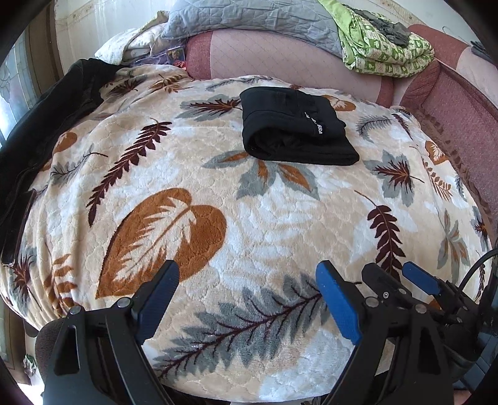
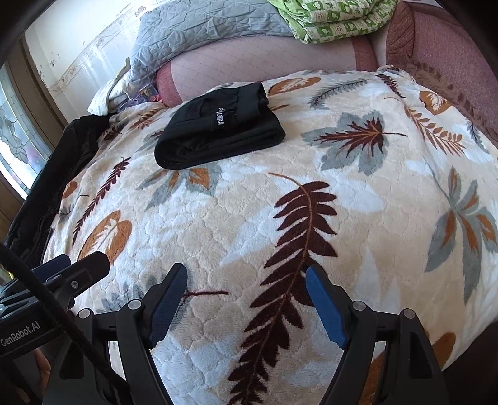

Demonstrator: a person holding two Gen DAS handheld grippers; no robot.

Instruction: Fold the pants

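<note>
The black pants (image 1: 295,127) lie folded into a compact bundle with small white lettering, at the far side of the leaf-patterned blanket (image 1: 249,218). They also show in the right wrist view (image 2: 218,131) at upper left. My left gripper (image 1: 249,274) is open and empty, well short of the pants, over the blanket's near part. My right gripper (image 2: 246,277) is open and empty too, also near the front edge. The right gripper's fingers (image 1: 420,277) show at the left wrist view's lower right, close beside the left gripper.
A black jacket (image 1: 46,124) lies along the blanket's left edge. Behind the blanket are a pink-and-maroon quilt (image 1: 280,59), a grey quilted pillow (image 1: 249,18) and folded green-patterned bedding (image 1: 382,46). A window (image 2: 15,134) is at far left.
</note>
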